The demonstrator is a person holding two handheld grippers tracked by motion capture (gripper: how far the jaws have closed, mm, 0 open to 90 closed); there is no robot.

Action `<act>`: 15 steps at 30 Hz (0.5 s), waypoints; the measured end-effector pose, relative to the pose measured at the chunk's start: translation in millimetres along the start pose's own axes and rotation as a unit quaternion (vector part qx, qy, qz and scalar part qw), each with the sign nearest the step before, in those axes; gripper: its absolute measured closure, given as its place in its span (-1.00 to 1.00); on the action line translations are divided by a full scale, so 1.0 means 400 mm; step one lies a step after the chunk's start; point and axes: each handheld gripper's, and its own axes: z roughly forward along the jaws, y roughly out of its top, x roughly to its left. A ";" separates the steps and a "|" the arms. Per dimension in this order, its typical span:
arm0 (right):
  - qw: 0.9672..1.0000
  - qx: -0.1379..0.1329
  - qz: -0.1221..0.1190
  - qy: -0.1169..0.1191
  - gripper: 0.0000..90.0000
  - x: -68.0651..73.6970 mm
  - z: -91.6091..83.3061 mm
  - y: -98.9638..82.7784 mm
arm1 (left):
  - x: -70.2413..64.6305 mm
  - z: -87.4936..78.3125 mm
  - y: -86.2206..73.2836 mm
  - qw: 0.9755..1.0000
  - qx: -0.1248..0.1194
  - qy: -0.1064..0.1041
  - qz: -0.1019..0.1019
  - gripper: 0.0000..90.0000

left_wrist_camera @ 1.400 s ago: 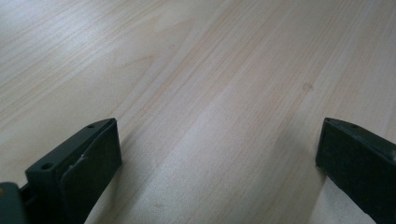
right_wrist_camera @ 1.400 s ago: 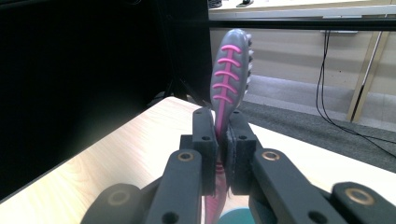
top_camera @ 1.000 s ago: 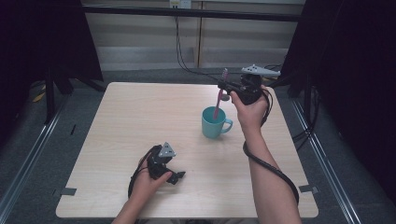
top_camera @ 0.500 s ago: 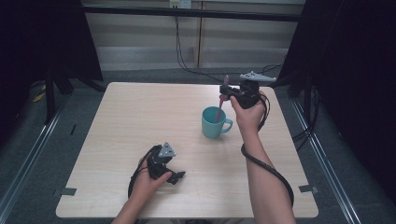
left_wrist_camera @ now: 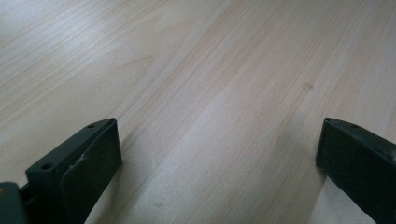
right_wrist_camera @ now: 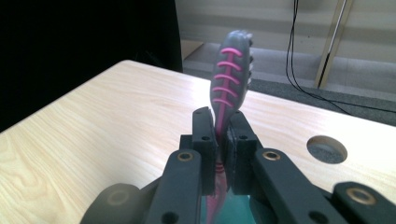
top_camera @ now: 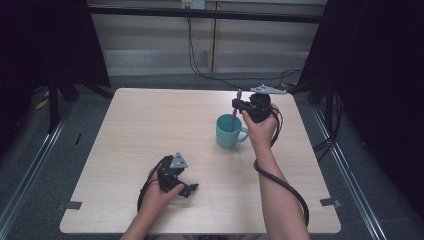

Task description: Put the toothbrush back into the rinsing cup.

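A teal mug [top_camera: 228,131] stands right of the table's middle, handle toward the right. A grey and pink toothbrush [top_camera: 234,114] stands nearly upright with its lower end inside the mug. My right gripper [top_camera: 238,103] is shut on the toothbrush just above the mug's rim. In the right gripper view the toothbrush head [right_wrist_camera: 229,79] rises above the closed jaws and the mug [right_wrist_camera: 233,210] shows teal below them. My left gripper [top_camera: 189,189] rests low on the table near the front, open, with bare wood between its fingers [left_wrist_camera: 77,163].
The wooden table [top_camera: 150,125] has a round cable hole [right_wrist_camera: 327,149] near its far right edge. Dark curtains flank both sides and cables [top_camera: 200,60] hang behind the table. A black cable [top_camera: 282,187] trails along the right forearm.
The right gripper has lowered the toothbrush and shifted slightly left, so its lower end sits deeper in the mug. The left gripper has stayed put.
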 end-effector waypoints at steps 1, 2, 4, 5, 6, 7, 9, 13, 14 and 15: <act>1.000 0.002 0.001 0.001 0.88 0.001 0.003 -0.004 | 0.000 0.000 0.000 1.000 0.000 0.000 0.000 -1.00; 1.000 0.004 0.001 0.001 0.88 0.002 0.007 -0.010 | 0.000 0.000 0.000 1.000 0.000 0.000 0.001 -1.00; 1.000 0.007 -0.002 0.000 0.88 0.005 0.015 -0.020 | 0.000 0.000 0.000 1.000 0.000 0.000 0.001 -1.00; 1.000 0.011 0.000 -0.001 0.88 0.006 0.019 -0.026 | 0.000 0.000 0.000 1.000 0.000 0.000 0.000 -1.00; 1.000 0.013 0.001 -0.001 0.88 0.007 0.022 -0.031 | 0.000 0.001 0.000 1.000 -0.001 0.001 0.000 -1.00; 1.000 0.014 0.002 0.000 0.88 0.008 0.025 -0.034 | 0.000 0.001 0.000 1.000 -0.001 0.001 0.000 -1.00; 1.000 0.017 0.000 -0.001 0.88 0.009 0.028 -0.042 | -0.001 0.001 0.000 1.000 -0.002 0.001 -0.001 -1.00; 1.000 0.019 0.001 0.000 0.87 0.011 0.027 -0.052 | -0.001 0.000 -0.001 1.000 -0.001 0.001 0.000 -1.00; 1.000 0.018 -0.001 0.001 0.87 0.009 0.026 -0.056 | -0.001 0.000 -0.001 1.000 -0.001 0.001 0.000 -1.00; 1.000 0.018 0.002 0.000 0.87 0.009 0.025 -0.057 | -0.001 0.000 -0.001 1.000 -0.001 0.001 0.000 -1.00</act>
